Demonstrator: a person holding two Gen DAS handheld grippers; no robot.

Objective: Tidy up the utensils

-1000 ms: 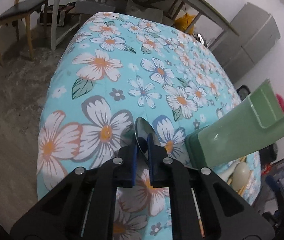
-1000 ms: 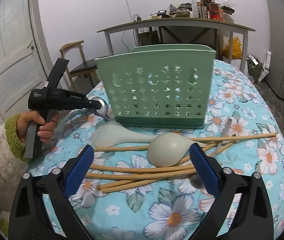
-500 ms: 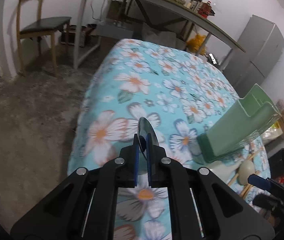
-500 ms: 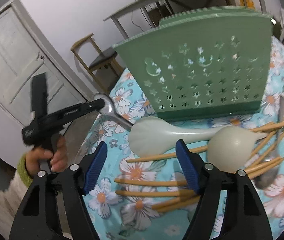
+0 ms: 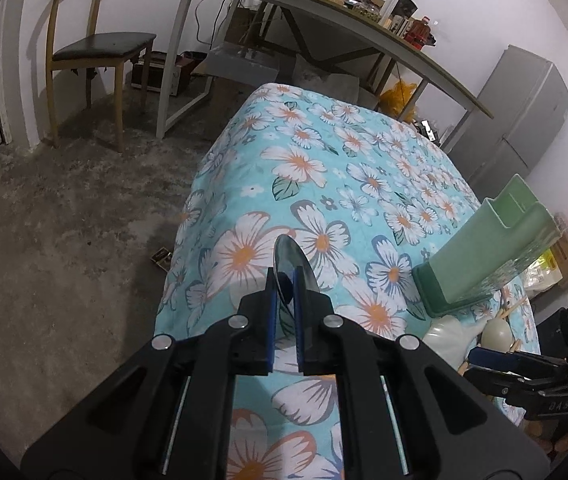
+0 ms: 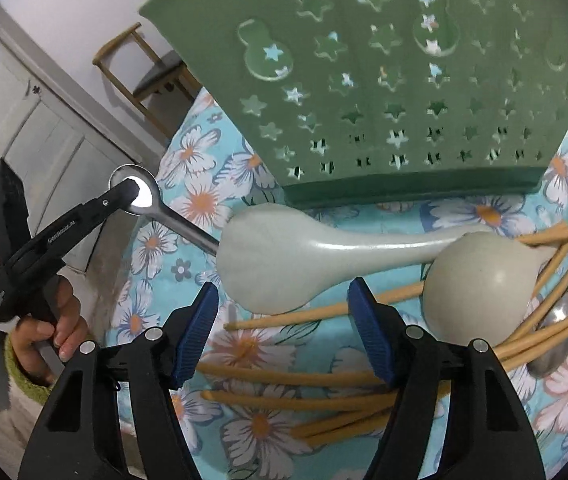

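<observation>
Right now the left gripper [image 5: 284, 292] is clamped on the bowl of a metal spoon [image 6: 139, 196], holding it up off the table with the handle slanting down toward the green holder [image 6: 384, 92]. The right gripper [image 6: 284, 332] has just been closing its jaws partway; they stand apart, with nothing pressed between them, over the pile in front of the holder.

To finish this step well, I judge the left hand should lift the spoon above the holder's rim, tip it handle-down and let it slide into a compartment, opening only once the handle is well inside. Gripping by the bowl gives little control: polished steel is slick and curved, so it could pivot between the pads. The right gripper looks lined up on the pale ladle [image 6: 284, 256], whose broad rounded bowl lies just in front of the holder. Its smooth, glossy surface would slip from a pinch across the bowl; the narrower neck seems a safer place to grip.

The holder is matte green plastic, a tall flat-fronted box punched with star and gourd-shaped holes, light enough that a hard knock may shift it. A 2nd pale ladle [image 6: 480, 288] lies bowl-up across the first one's handle. Several tan chopsticks [image 6: 296, 378], thin and round, lie crossed below both, and a 2nd metal spoon [image 6: 564, 320] lies at the holder's right. The floral cloth [image 5: 324, 168] is soft and quilted.
</observation>
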